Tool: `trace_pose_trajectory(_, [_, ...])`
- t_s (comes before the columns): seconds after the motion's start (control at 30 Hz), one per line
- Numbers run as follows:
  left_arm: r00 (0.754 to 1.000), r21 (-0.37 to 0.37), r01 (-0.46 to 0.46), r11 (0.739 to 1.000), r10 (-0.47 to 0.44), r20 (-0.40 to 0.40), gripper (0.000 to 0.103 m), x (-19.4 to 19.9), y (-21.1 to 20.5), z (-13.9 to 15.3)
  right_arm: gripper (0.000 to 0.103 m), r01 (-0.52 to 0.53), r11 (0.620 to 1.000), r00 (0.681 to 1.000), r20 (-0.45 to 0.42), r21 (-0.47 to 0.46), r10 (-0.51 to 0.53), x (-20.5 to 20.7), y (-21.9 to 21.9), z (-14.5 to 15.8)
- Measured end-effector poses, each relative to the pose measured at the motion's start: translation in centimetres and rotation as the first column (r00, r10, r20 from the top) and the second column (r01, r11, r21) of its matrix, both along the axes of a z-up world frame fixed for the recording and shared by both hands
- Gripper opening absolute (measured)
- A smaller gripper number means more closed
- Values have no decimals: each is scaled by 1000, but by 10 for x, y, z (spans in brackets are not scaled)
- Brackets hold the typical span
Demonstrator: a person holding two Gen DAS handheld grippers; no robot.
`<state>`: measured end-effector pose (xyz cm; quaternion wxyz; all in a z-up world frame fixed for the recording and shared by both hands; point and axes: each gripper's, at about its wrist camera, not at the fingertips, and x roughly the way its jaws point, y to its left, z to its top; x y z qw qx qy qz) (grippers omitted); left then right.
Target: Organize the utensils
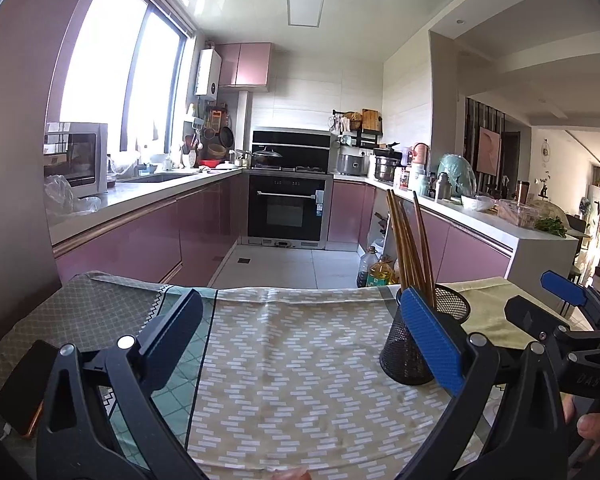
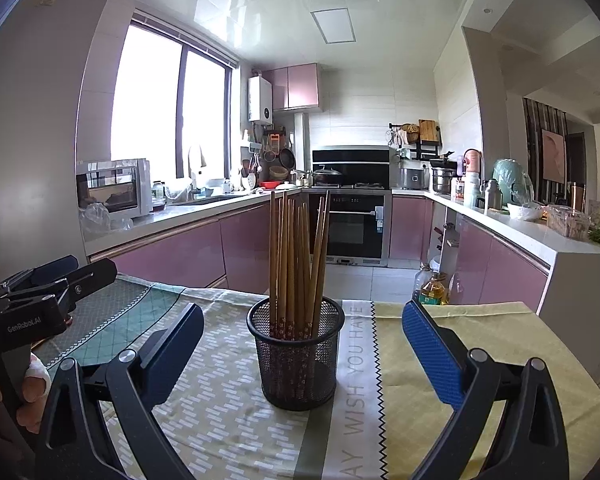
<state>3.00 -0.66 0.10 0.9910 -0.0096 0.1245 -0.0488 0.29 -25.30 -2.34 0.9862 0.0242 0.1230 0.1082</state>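
black-framed, blue-padded fingers of the right gripper point(image 2: 302, 344) fill the bottom of the right wrist view, spread wide with nothing pressed between them. between its two pads, apart from both, stands the round black wire-mesh cup point(image 2: 298, 354), upright on the patterned yellow-green tablecloth point(image 2: 480, 360). a bundle of brown wooden chopsticks point(image 2: 298, 264) stands in the cup, their tips fanning up toward 12 o'clock, their decorated ends down inside the mesh. at 9 o'clock in that view the left gripper point(image 2: 56, 280) shows from the side, with a person's fingers point(image 2: 32, 384) on its handle.

in the left wrist view the left gripper's own jaws also stand wide, with only bare tablecloth between them. the mesh cup lies at about 3 o'clock there, just behind the blue pad, partly hidden by it; whether pad and cup touch cannot be told. a dark flat phone point(image 1: 24, 388) lies on the cloth at 8 o'clock, outside the fingers.
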Motion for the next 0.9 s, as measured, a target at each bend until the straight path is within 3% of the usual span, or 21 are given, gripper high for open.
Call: trace_pose_trajectory(0.9, [999,8,-11,1000,11,42,97,-9,0,6,96,7,1000,1000,19,19,-7,-6,-2,1])
